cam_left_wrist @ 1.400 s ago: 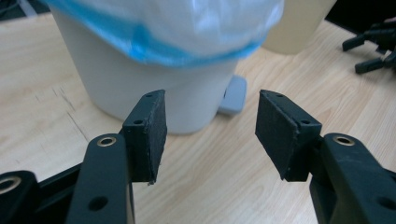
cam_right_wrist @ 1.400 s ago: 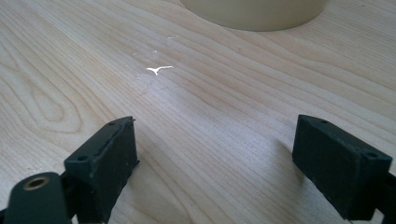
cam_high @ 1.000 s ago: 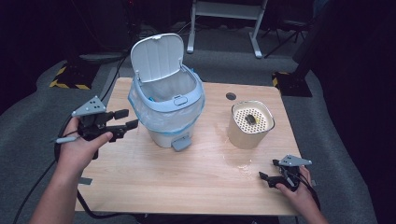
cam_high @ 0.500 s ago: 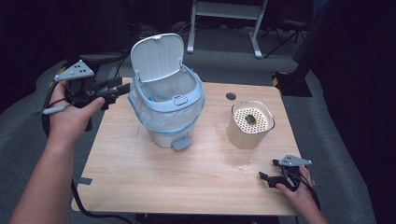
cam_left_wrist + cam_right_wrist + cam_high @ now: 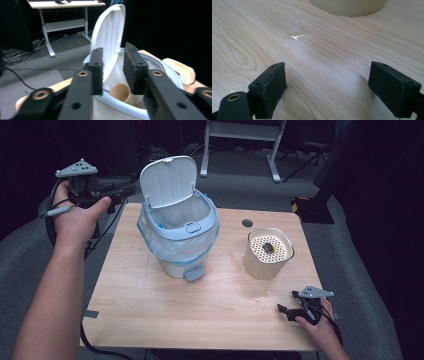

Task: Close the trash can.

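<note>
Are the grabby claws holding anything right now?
No. The left gripper hangs empty beside the bin's open lid, jaws just closing on nothing. The right gripper rests open on the table.

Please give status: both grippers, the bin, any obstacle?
Left gripper empty, jaws closing, raised beside bin. Right gripper open on table. Bin lid up, cup inside. No obstacle.

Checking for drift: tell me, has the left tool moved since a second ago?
Yes. The left tool rose from beside the bin's body to lid height, its jaws closing, nothing between them.
</note>
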`<state>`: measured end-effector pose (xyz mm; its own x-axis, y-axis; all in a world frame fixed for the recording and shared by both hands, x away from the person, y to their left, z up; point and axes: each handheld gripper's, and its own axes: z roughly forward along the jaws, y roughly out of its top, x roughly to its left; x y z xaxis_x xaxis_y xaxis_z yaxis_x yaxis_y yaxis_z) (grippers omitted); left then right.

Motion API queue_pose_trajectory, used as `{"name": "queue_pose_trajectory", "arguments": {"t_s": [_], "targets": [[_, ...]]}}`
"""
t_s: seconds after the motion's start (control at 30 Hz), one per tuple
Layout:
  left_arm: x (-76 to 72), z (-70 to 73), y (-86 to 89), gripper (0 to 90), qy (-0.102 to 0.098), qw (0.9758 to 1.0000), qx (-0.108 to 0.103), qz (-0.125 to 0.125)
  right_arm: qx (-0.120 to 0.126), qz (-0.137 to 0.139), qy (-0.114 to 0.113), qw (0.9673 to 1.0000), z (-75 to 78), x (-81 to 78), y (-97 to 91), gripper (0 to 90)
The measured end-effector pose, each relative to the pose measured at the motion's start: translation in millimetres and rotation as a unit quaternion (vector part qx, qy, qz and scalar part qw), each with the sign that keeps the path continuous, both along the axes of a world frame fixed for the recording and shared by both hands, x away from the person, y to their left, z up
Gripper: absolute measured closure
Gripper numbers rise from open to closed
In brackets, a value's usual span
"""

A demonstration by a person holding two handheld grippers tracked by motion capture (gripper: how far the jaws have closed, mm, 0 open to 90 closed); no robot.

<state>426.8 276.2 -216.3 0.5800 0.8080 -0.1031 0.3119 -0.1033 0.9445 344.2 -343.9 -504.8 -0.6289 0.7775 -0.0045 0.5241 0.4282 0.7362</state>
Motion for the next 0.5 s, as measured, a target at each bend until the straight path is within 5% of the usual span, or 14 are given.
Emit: {"name": "queue_pose_trajectory", "arguments": {"t_s": [0.27, 0.5], "targets": [[18.8, 14.2, 2.2, 89.8, 0.008, 0.9995, -0.003, 0.032, -0.001, 0.000, 0.000, 1.0000, 0.1, -0.2, 0.0, 15.0], [34.6, 14.1, -2.5, 89.9, 0.012, 0.9974, 0.037, 0.061, -0.001, 0.000, 0.000, 1.0000, 0.1, -0.2, 0.0, 15.0]]}}
